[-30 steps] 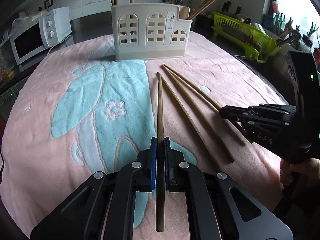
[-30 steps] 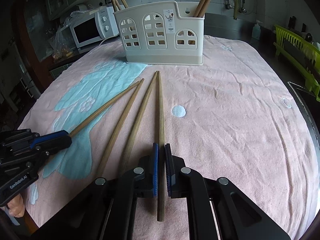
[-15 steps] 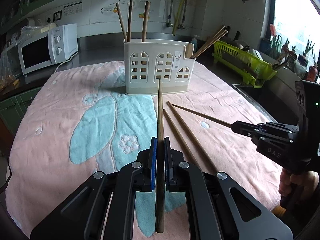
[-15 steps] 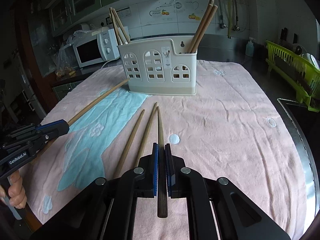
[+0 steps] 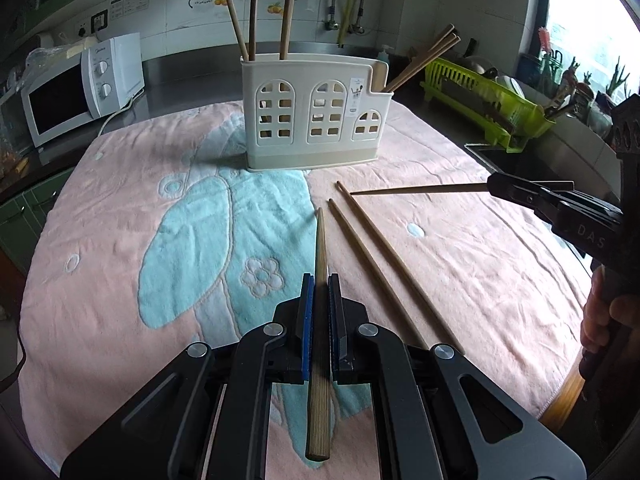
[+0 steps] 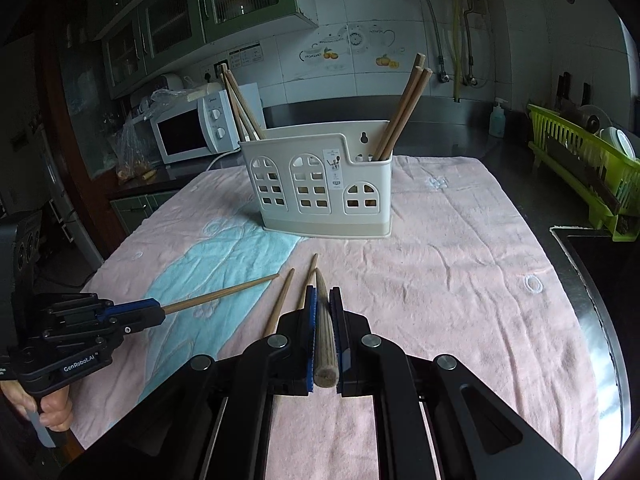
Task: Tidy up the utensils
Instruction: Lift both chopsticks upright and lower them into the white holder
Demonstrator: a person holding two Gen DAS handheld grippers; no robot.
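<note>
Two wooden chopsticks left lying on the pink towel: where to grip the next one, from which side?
Take the wooden chopstick nearer the right gripper at its thick near end, from above, jaws straddling it across its width. It lies flat on the pink towel, thin tip toward the cream plastic holder, with a narrow gap to its neighbour.

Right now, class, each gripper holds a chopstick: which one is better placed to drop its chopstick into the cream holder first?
Probably the right gripper: its chopstick is lifted and points toward the holder. The left gripper looks lower, its chopstick aimed at the towel.
</note>
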